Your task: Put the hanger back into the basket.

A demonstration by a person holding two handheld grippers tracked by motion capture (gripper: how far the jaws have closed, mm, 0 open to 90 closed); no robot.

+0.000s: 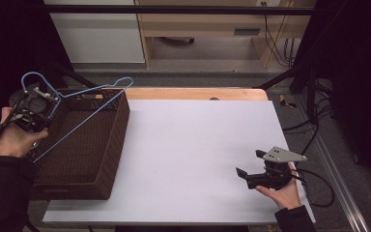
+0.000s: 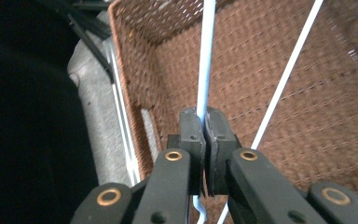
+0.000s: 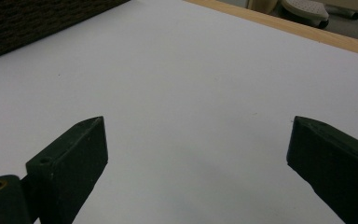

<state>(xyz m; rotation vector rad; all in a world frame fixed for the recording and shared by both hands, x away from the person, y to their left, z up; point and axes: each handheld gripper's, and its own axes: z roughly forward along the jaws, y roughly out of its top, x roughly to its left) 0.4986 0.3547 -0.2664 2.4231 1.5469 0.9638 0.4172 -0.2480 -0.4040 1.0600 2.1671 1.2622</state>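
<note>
Your table has a white top with a strip of bare wood along its far edge, and beyond it stands pale furniture with cables hanging at the right. The room around the table is dark.

At the table's left side sits a brown woven basket, long and rectangular, with its near end close to your side. A light blue wire hanger lies tilted across the basket, its hook end raised above the basket's far left corner and one corner of its triangle poking past the far right rim.

Your left gripper is up at the basket's far left corner, held in your left hand just outside the left wall. In the left gripper view its jaws are pressed together on a straight run of the hanger's wire, which rises from between the pads over the basket's inner corner. A second run of the same wire slants across the basket floor to the right of the jaws.

Your right gripper rests low over the white top near the table's right front corner, well apart from the basket, cradled from below in your right hand. Its jaws stand wide apart with nothing between them. In the right gripper view they frame bare white tabletop, with the basket's wall at upper left.
</note>
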